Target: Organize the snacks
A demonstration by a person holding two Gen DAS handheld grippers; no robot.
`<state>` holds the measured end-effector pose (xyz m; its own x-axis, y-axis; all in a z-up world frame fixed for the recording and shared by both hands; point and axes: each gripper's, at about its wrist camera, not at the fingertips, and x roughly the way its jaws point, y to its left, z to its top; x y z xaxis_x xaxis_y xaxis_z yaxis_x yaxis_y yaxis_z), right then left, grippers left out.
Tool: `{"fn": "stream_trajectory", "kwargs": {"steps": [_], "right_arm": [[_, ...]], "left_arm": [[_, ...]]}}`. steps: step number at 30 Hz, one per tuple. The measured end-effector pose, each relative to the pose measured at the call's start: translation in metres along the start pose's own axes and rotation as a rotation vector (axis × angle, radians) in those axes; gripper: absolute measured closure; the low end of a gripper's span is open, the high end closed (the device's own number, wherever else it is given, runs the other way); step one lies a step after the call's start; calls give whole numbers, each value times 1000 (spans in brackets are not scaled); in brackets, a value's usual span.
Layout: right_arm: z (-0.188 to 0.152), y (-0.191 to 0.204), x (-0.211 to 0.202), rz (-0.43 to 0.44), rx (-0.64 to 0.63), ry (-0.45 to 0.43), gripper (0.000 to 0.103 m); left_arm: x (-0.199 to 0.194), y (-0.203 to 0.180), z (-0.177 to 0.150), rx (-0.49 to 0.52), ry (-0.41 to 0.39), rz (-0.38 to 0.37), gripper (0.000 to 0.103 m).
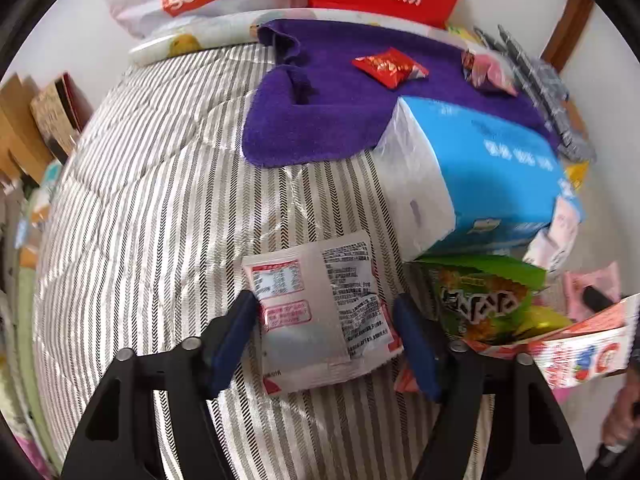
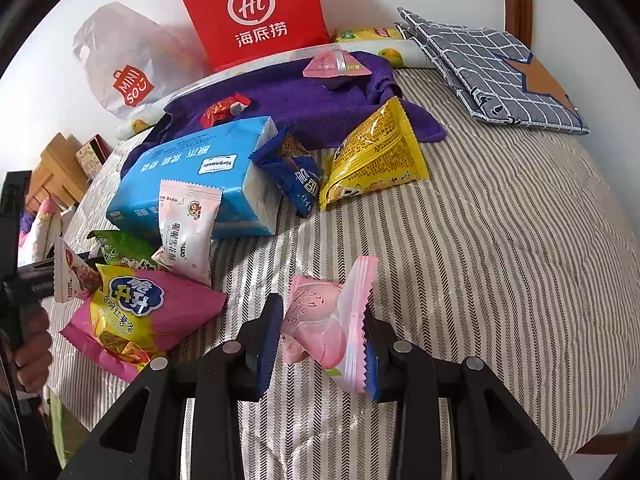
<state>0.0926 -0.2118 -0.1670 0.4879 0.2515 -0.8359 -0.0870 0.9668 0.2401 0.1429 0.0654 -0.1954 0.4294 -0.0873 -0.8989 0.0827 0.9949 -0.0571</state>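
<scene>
My left gripper has its blue pads against both sides of a white snack packet with red labels, held over the striped bedcover. My right gripper is shut on a pink peach-print packet. A purple towel at the back holds a red candy and a pink packet. Loose snacks lie around: green packet, pink-and-yellow bag, white packet, blue packet, yellow triangular bag.
A blue tissue pack lies mid-bed; it also shows in the left wrist view. A red paper bag and a white Miniso bag stand against the wall. Grey checked cloths lie at the back right.
</scene>
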Motion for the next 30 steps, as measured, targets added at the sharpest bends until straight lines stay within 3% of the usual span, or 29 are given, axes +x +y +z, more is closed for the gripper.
{"fn": "stream_trajectory", "kwargs": {"steps": [3, 6, 9, 15, 30], "right_arm": [[-1, -2, -6, -2, 6, -9, 70], [-1, -4, -11, 0, 12, -16, 70], [-2, -4, -16, -2, 13, -25, 70], [-5, 0, -28, 3, 6, -58, 70], [-1, 13, -59, -8, 1, -122, 70]], "left_arm": [[2, -7, -3, 38, -18, 61, 31], [0, -3, -2, 33, -23, 39, 44], [-4, 5, -3, 6, -20, 19, 47], [-20, 8, -12, -13, -21, -29, 47], [-76, -5, -29, -8, -106, -142, 47]]}}
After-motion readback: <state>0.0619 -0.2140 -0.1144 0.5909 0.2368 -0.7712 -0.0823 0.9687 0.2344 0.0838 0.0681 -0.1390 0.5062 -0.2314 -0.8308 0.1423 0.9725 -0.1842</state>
